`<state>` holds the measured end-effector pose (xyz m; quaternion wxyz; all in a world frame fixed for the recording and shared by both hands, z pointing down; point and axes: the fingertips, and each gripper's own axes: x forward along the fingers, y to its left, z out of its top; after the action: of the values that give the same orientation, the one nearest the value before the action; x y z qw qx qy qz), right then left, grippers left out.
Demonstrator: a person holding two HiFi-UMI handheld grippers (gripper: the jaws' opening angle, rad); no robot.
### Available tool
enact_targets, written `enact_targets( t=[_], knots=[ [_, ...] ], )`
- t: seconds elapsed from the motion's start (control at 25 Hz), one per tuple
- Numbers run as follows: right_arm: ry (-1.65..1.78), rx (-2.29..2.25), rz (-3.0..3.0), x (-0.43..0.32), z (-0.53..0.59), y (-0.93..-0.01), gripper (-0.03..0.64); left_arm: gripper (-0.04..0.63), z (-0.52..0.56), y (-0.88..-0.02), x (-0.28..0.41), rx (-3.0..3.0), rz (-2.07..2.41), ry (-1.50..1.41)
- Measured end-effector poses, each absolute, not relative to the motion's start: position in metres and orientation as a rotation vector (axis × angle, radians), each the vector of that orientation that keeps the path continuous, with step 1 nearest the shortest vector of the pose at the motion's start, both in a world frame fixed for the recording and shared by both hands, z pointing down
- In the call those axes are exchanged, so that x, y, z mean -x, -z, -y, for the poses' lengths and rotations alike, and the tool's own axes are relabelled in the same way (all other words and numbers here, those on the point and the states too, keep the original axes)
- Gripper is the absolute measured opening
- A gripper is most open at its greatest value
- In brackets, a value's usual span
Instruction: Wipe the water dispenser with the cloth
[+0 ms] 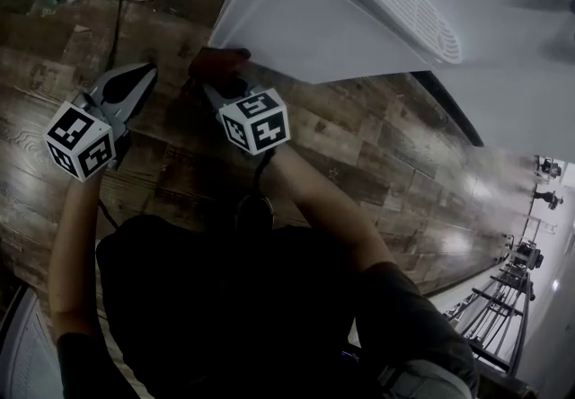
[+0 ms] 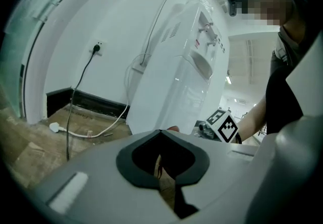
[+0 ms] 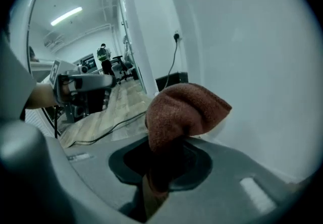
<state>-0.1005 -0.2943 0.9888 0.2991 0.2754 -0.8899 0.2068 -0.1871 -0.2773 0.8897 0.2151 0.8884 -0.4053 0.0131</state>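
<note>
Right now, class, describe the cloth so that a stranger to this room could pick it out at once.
Find the tall white water dispenser on the wooden floor. Low beside its wall, the right gripper is shut on the cloth. It is the only fuzzy, reddish-brown lump among white surfaces.

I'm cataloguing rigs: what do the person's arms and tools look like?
The left tool and right tool are grey shells with black-lined jaws. The left cube and right cube on them are white with black square markers. What looks like a black cable trails from the right tool. The person wears a black short-sleeved top.
</note>
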Motion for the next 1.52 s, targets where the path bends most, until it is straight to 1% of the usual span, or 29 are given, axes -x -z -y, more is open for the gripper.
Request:
enact_targets(
  t=[0.12, 0.28, 0.44, 0.56, 0.76, 1.0, 1.16, 1.52],
  knots=[
    [-0.633, -0.732, 2.308, 0.095, 0.301, -1.021, 0.057, 0.008, 0.275, -0.901, 0.187, -2.443, 1.115, -0.025],
    [-0.722, -0.679, 2.291, 0.105, 0.308, -1.041, 0.057, 0.008, 0.276, -0.911, 0.186, -2.430, 1.113, -0.019],
    [-0.778, -0.697, 2.286, 0.109, 0.324, -1.044, 0.058, 0.008, 0.276, -0.906, 0.184, -2.416, 1.119, -0.016],
    [-0.784, -0.704, 2.304, 0.118, 0.331, -1.027, 0.057, 0.008, 0.275, -0.896, 0.191, -2.410, 1.126, -0.047],
    [-0.848, -0.730, 2.339, 0.128, 0.333, -0.954, 0.057, 0.008, 0.272, -0.846, 0.199, -2.385, 1.161, -0.084],
    [-0.922, -0.708, 2.370, 0.145, 0.322, -0.842, 0.057, 0.008, 0.290, -0.733, 0.187, -2.371, 1.199, -0.021],
    [-0.902, -0.716, 2.398, 0.149, 0.323, -0.767, 0.057, 0.008, 0.293, -0.653, 0.179, -2.411, 1.196, 0.019],
    [-0.881, -0.726, 2.480, 0.162, 0.320, -0.608, 0.057, 0.008, 0.287, -0.514, 0.183, -2.394, 1.215, 0.011]
  ],
)
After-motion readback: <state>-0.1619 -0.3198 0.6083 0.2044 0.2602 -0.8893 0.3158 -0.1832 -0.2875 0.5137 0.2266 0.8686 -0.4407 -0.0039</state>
